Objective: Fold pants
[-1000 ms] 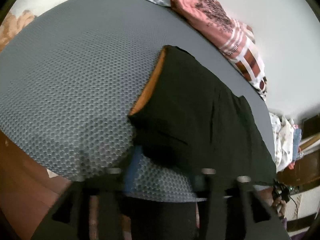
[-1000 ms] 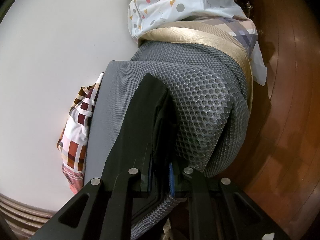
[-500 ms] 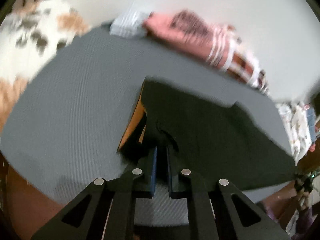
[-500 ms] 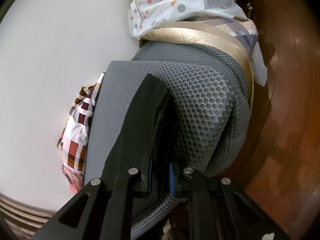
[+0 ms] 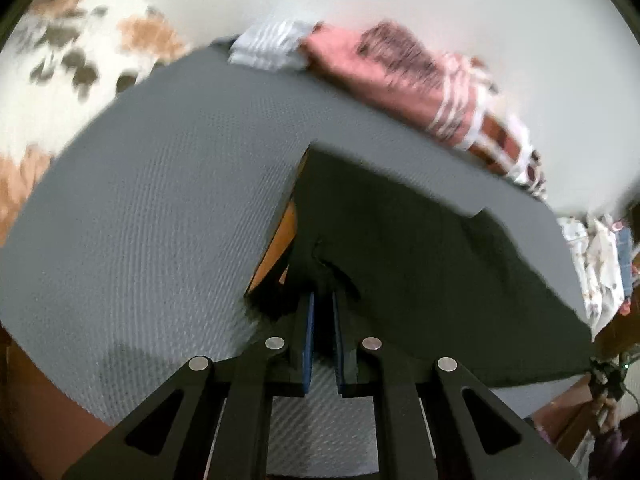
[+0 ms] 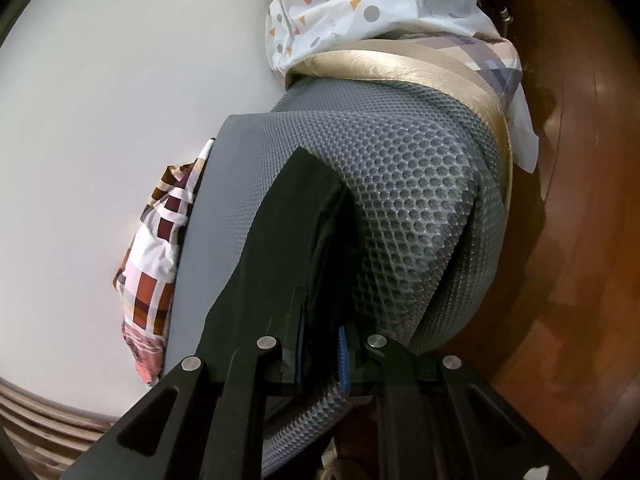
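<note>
The black pants (image 5: pixel 420 264) lie on the grey mesh mattress (image 5: pixel 160 216), with an orange lining (image 5: pixel 276 248) showing at their left edge. My left gripper (image 5: pixel 323 304) is shut on the near corner of the pants and lifts it a little off the mattress. In the right wrist view the pants (image 6: pixel 288 232) run along the mattress edge (image 6: pixel 412 208). My right gripper (image 6: pixel 322 332) is shut on the pants' other end near the mattress corner.
Pink and checked clothes (image 5: pixel 420 92) lie at the far edge by the white wall; they show in the right wrist view (image 6: pixel 160 264) too. A patterned sheet (image 6: pixel 372 12) and gold cushion (image 6: pixel 420 68) lie beyond the mattress. Wooden floor (image 6: pixel 580 240) is to the right.
My left gripper closed on the pants' near corner and raised it, tilting the view toward the wall. The right gripper has held still on its end.
</note>
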The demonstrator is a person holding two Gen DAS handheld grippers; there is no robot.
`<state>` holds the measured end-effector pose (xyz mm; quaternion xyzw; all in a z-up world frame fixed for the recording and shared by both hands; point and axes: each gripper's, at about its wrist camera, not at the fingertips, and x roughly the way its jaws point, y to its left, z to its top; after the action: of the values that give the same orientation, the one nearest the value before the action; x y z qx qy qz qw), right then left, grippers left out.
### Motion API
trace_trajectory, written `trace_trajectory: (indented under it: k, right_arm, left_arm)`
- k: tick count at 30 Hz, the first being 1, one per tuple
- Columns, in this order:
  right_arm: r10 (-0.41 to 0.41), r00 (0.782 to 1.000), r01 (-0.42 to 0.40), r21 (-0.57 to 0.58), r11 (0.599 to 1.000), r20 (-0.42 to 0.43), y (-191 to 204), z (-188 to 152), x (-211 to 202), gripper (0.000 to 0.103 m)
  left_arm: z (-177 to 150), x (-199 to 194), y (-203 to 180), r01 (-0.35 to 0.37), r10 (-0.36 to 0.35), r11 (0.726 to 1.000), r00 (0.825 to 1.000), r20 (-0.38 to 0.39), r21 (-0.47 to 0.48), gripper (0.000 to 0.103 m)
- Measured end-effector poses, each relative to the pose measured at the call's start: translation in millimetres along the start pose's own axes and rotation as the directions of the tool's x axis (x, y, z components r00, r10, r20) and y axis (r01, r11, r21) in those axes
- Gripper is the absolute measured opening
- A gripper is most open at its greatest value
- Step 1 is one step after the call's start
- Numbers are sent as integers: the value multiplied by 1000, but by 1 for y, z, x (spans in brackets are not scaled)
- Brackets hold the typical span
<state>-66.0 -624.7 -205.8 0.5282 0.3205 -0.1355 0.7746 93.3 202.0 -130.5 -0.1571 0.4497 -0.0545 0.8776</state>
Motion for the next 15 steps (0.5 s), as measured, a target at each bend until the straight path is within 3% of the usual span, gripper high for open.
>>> trace_trajectory:
  k: [4,8,12,15]
  right_arm:
    - [6,1000,-6,3,1000,17,-1,-4,-1,13]
    - [12,1000,-12,8,1000,28,-1,-8,-1,13]
    - [6,1000,-6,3,1000,22,-1,-8,-1,13]
    - [1,1000,-1,-7,1000,10,1,-8,1,13]
  left_arm:
    - [21,-17,-23,29,-35,997,996,86,75,8]
    - [1,28,1,-9,11,999,999,-53,48,8]
    - [-15,35,25,-4,4,1000,999,-40,-6,8]
    - [-17,34,19,-32,33,999,999,-29,23,8]
